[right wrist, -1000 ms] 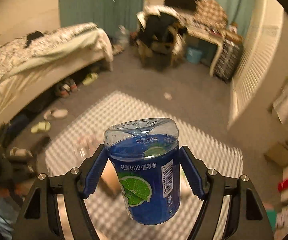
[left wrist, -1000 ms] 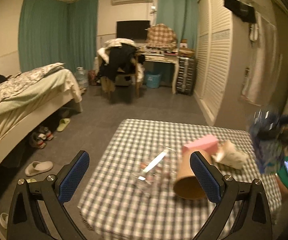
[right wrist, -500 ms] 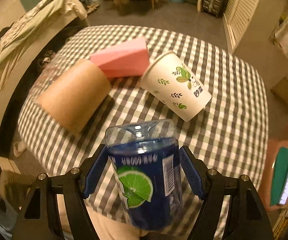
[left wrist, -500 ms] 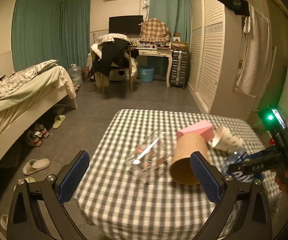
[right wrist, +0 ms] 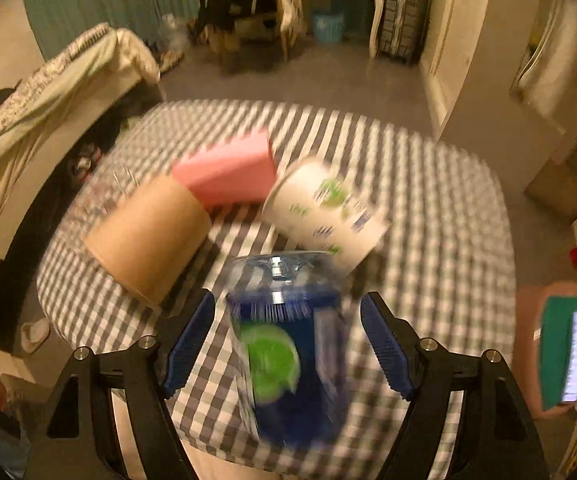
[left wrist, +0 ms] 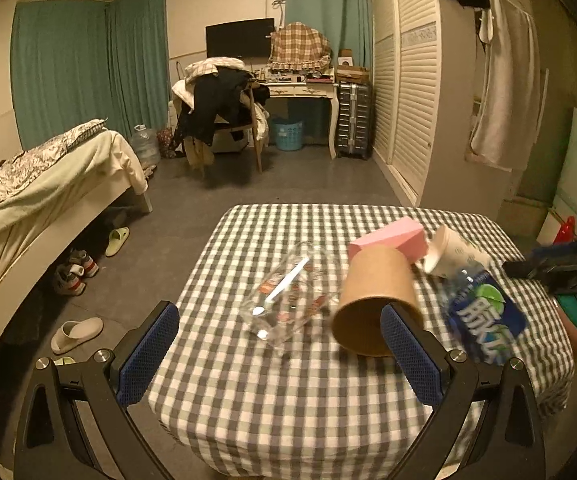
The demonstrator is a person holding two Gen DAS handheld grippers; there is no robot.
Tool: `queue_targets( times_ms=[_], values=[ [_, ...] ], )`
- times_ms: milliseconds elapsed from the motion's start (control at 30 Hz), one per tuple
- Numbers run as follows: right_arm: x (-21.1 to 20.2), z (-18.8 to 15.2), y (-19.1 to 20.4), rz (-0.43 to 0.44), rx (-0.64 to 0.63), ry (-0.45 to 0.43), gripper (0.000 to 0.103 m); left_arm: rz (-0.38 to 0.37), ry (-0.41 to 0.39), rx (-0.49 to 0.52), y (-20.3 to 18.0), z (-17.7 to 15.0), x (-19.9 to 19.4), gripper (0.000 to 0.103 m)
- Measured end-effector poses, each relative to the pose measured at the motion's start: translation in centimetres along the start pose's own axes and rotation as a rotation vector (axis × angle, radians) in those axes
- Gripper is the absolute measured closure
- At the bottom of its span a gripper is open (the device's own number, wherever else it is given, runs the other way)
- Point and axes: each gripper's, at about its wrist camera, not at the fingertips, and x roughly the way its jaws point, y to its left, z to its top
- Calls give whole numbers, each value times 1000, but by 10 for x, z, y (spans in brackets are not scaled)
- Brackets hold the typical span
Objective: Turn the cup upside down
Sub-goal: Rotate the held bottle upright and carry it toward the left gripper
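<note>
A blue cup with a lime label [right wrist: 284, 352] stands between my right gripper's [right wrist: 288, 340] fingers, blurred; the jaws now stand apart from its sides, so the gripper is open. The same cup shows at the table's right in the left wrist view [left wrist: 482, 318], with the right gripper [left wrist: 560, 268] beside it. My left gripper [left wrist: 280, 356] is open and empty at the table's near edge. A brown paper cup [left wrist: 376, 304] lies on its side. A white printed paper cup [right wrist: 324, 216] also lies on its side.
The checked tablecloth [left wrist: 288, 400] covers a small table. A clear glass [left wrist: 288, 296] lies on its side at the middle. A pink block [right wrist: 228, 172] lies behind the cups. A bed [left wrist: 28, 184] is at the left; a phone [right wrist: 572, 356] at the right.
The right gripper lowered the blue cup from high above the table down to its right side and its jaws have spread off the cup. The left gripper stayed still.
</note>
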Motion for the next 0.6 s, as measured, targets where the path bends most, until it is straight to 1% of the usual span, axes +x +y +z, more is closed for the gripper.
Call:
queue_targets(
  times_ms=[33,133,200,267,367,467,600],
  values=[
    [-21,-2,-3,-2,0,-49,27,0,0,6,-5,1,-2,0],
    [-65,-12,-14,8,11,-147,24,-19,4,30,-28,3,-11,0],
    [-88,-23,-21,3,24,-187,24,-42,12,40,-41,2,-15,0],
    [-101,-37,-29,-23,26,-202,24,-65,21,48,-57,1,-18,0],
    [-109,-64,-35,-77,16,-220,24,-97,38,71,-86,-8,-20,0],
    [-111,-91,-41,-118,13,-255,24,-102,50,83,-112,-18,-18,0],
    [-110,-120,-55,-163,55,-348,24,-113,51,76,-137,-27,-15,0]
  ],
)
